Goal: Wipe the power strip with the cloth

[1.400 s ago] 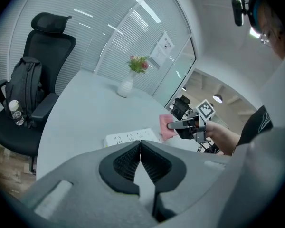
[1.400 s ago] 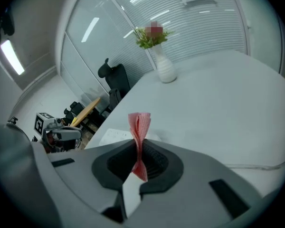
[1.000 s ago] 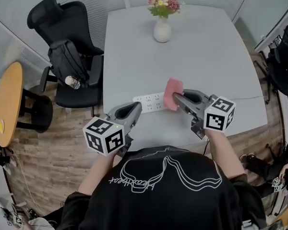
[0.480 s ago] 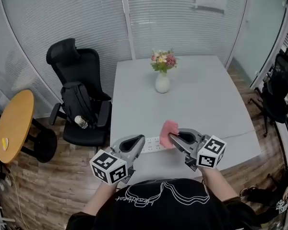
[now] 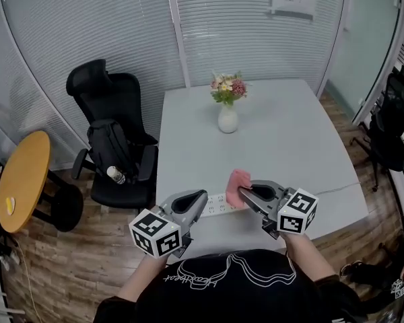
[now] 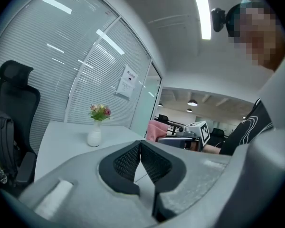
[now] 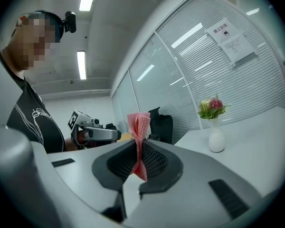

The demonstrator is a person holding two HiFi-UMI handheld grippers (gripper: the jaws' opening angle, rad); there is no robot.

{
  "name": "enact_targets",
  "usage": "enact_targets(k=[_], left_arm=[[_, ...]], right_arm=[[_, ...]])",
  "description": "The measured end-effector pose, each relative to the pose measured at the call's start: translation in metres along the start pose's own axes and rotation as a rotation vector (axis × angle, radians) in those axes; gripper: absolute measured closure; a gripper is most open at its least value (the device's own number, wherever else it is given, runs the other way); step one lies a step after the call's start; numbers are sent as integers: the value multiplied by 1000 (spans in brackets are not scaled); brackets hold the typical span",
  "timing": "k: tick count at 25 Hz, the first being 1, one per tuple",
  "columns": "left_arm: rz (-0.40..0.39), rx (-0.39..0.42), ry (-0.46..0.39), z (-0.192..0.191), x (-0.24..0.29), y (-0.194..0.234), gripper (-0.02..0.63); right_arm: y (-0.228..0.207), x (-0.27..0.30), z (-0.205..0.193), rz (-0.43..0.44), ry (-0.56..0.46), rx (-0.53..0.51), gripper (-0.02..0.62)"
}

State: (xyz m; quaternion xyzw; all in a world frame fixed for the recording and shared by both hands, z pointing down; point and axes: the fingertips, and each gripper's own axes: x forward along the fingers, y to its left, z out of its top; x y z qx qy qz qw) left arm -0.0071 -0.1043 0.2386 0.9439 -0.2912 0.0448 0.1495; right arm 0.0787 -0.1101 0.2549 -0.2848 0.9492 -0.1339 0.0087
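The right gripper (image 5: 242, 194) has its fingers clamped on the cloth (image 5: 239, 179); the left gripper (image 5: 201, 197) has its fingers together, empty. Unheld at the 6 o'clock edge of the tabletop (image 5: 289, 133), the power strip (image 5: 217, 204) could slide off under wiping.

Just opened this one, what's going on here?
A person at the near edge of a grey table holds a tool in each hand. The right tool is shut on a pink cloth at the right end of a white power strip. The left tool is shut and empty, near its left end.
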Motion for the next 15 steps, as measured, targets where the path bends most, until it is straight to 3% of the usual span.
enact_targets(k=[15], left_arm=[[31,-31,15,-9,3,12,592]], right_arm=[[-7,8,-7,-6,39,5,563]])
